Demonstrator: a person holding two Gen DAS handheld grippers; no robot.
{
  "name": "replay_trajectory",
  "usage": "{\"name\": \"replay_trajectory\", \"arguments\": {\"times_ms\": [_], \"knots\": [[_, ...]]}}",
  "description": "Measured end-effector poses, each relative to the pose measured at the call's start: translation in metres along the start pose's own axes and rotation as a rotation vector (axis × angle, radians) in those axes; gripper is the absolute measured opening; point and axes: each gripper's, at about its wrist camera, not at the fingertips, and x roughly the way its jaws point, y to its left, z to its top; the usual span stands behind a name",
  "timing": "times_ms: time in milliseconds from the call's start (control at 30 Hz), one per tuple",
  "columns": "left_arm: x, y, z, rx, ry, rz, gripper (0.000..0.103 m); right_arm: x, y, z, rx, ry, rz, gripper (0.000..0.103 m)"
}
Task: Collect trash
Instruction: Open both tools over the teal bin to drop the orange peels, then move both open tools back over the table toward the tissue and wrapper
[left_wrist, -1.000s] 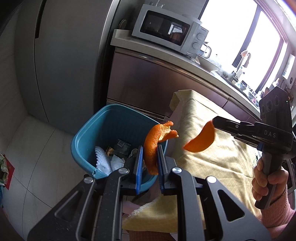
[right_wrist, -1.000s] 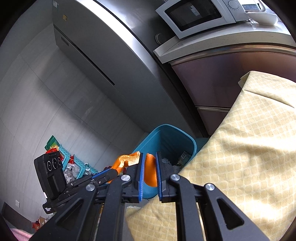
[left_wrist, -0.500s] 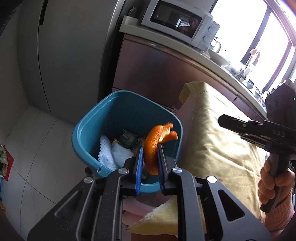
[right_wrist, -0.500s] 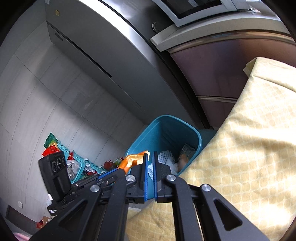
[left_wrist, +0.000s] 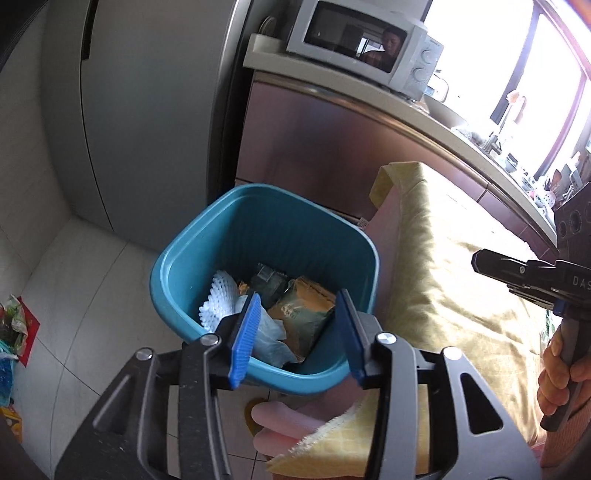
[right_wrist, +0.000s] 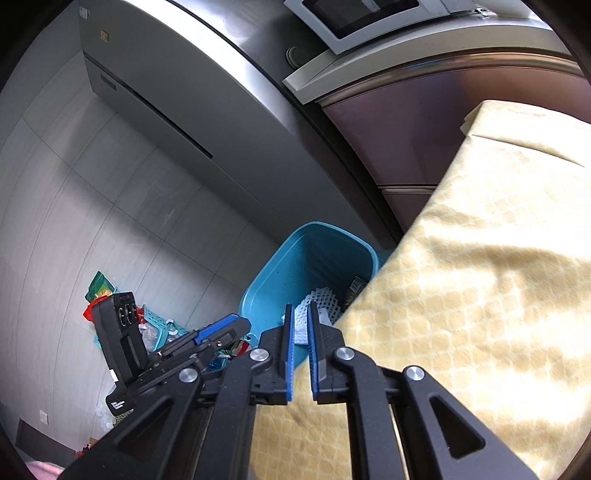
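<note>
The left tool (left_wrist: 295, 328) hangs spread wide and empty over the blue bin (left_wrist: 192, 240). The right tool (right_wrist: 300, 334), nearly closed and empty, waits near the worktop (right_wrist: 498, 258) edge; lift both clear of the rim before reaching for more trash.

Left gripper (left_wrist: 297, 334), lower centre of its own view: jaws now spread wide and empty over the blue bin (left_wrist: 207, 236), orange peel gone from them; right gripper (right_wrist: 299, 350), peel likewise gone, jaws slightly parted and empty.
</note>
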Motion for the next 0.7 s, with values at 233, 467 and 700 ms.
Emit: {"name": "replay_trajectory", "arguments": {"times_ms": [233, 467, 700], "knots": [[-0.027, -0.030, 0.002, 0.069, -0.069, -0.021, 0.059, -0.033, -0.005, -0.008, -0.019, -0.048, -0.023, 0.024], [-0.047, -0.075, 0.001, 0.163, -0.115, -0.086, 0.068, -0.078, -0.012, -0.013, -0.031, -0.127, -0.059, 0.037], [-0.050, -0.135, -0.015, 0.277, -0.098, -0.231, 0.073, -0.133, -0.027, -0.018, -0.042, -0.223, -0.141, 0.044]]}}
